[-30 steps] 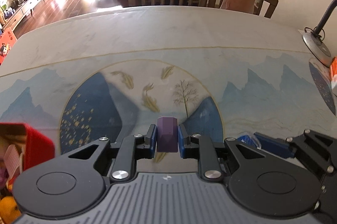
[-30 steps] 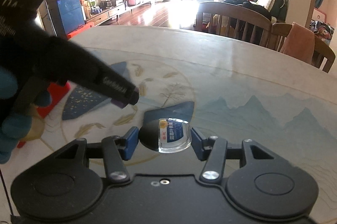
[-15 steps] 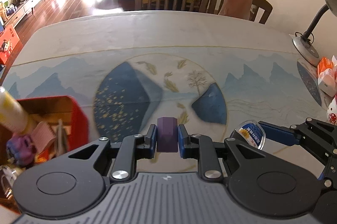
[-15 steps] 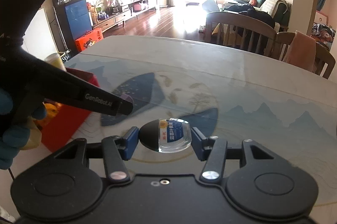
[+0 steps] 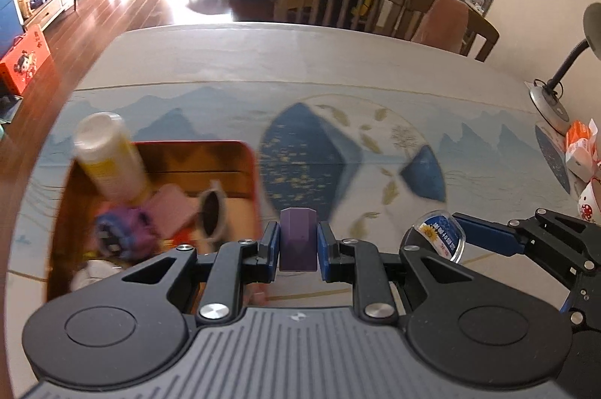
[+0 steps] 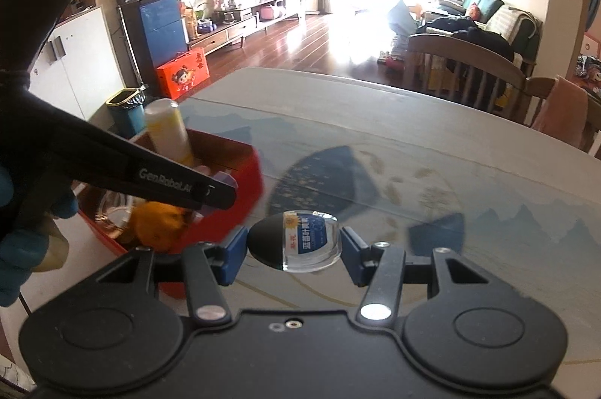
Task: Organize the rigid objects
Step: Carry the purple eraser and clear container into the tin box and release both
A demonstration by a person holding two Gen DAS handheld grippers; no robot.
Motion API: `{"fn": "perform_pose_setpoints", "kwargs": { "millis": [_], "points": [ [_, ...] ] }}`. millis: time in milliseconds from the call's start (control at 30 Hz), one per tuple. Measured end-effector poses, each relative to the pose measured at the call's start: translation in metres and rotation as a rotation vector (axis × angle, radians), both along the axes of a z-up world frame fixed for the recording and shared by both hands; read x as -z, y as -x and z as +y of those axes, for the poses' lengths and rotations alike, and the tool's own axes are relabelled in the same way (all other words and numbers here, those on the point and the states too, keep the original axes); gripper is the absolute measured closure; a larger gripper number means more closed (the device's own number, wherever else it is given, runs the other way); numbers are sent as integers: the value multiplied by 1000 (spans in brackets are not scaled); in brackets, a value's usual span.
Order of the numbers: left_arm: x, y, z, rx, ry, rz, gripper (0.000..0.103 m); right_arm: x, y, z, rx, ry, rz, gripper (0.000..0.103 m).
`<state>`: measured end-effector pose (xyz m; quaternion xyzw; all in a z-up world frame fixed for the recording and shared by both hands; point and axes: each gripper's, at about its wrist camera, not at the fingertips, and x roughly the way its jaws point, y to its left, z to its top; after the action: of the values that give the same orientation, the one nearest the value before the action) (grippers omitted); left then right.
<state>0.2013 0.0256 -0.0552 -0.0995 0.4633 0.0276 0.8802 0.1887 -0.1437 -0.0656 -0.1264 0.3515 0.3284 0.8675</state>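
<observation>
While my left gripper clamps the purple block and my right gripper grasps the clear round piece, both carried above the table beside the red box, I judge I'm mid-delivery. Next I must centre each over the opening and release. Inside lie a yellow tube, a pink pad and blurred oddments.
</observation>
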Motion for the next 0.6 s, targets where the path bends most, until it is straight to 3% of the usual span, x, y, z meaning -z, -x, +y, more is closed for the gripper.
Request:
{"fn": "perform_pose_setpoints", "kwargs": {
  "millis": [367,600],
  "points": [
    [5,23,75,-37,-15,8,83,3,19,65,-44,26,-13,50],
    [17,24,108,-50,-27,20,83,18,7,104,-58,88,-18,50]
  ]
}}
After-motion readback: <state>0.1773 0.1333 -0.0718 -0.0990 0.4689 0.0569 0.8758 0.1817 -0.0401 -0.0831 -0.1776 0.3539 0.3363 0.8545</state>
